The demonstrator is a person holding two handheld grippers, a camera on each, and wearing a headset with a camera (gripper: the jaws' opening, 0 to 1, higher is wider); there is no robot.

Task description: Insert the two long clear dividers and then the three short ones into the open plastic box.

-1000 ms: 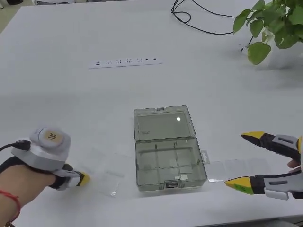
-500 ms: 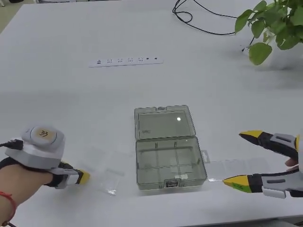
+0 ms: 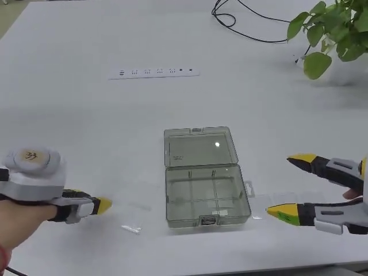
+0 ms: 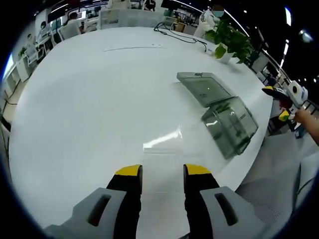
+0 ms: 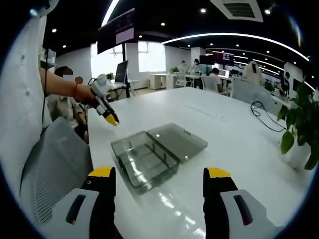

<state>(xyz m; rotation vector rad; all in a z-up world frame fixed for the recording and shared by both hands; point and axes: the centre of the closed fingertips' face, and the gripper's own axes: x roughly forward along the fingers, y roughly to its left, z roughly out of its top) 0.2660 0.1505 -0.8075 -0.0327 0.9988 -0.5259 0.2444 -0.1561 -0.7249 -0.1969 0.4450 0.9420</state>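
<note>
The open smoky plastic box (image 3: 207,195) lies mid-table with its lid (image 3: 200,146) flat behind it; faint partition lines show inside. It appears too in the left gripper view as box (image 4: 229,124) and in the right gripper view as box (image 5: 144,159). Clear dividers (image 3: 133,224) lie left of the box, and more clear dividers (image 3: 287,201) to its right. My left gripper (image 3: 103,205) hovers left of the near pieces, its jaws slightly apart with nothing between them; a clear divider (image 4: 162,143) lies ahead of it. My right gripper (image 3: 290,185) stands wide open over the right-hand pieces.
A white power strip (image 3: 154,72) lies farther back on the table. A black cable (image 3: 241,26) and a potted plant (image 3: 333,29) sit at the far right. The table's near edge runs just below both grippers.
My left gripper has drawn back to the left, away from the clear pieces beside the box. The right gripper has crept a little toward the box, still open.
</note>
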